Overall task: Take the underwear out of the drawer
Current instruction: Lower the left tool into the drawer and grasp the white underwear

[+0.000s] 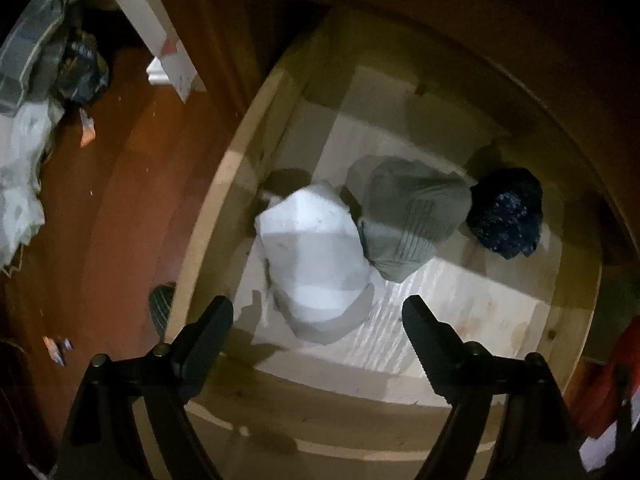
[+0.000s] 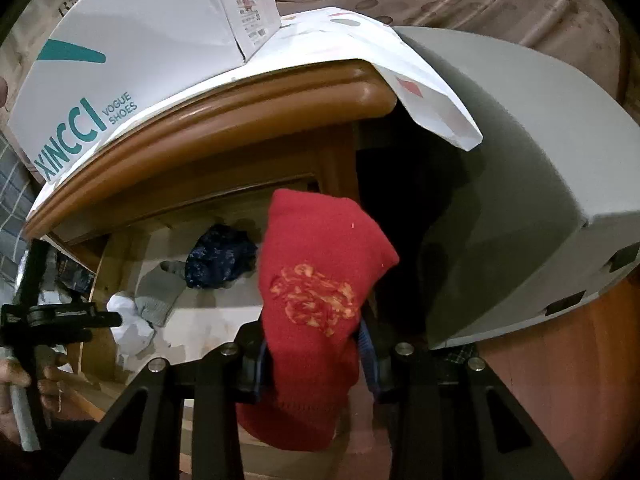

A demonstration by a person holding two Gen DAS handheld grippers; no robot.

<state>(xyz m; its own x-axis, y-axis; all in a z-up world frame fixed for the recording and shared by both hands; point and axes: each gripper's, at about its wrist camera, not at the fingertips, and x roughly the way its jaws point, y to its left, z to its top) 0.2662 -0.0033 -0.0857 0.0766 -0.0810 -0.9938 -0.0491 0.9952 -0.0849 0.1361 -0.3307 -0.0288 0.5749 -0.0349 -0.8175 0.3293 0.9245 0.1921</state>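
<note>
Below the left gripper [image 1: 318, 320], the open drawer [image 1: 208, 216] holds three bundles of underwear in a row. The nearest bundle [image 1: 316, 264] lies just ahead of the gripper's spread fingers. The middle bundle [image 1: 412, 216] touches it on the right, and the far bundle [image 1: 506, 214] sits right of that one, by the drawer's corner. Left of the drawer is the floor [image 1: 120, 208]. A garment [image 2: 316, 300] sits between the right gripper's [image 2: 316, 364] fingers, with the drawer ahead to its left. A shoe box [image 2: 132, 40] stands on the cabinet top [image 2: 240, 108] above.

Three bundles left in your open drawer [image 1: 240, 168], one red piece out.
White bundle [image 1: 316, 256] touches grey [image 1: 408, 216]; dark blue [image 1: 506, 214] beside it; red garment [image 2: 316, 280] hangs clamped outside.
</note>
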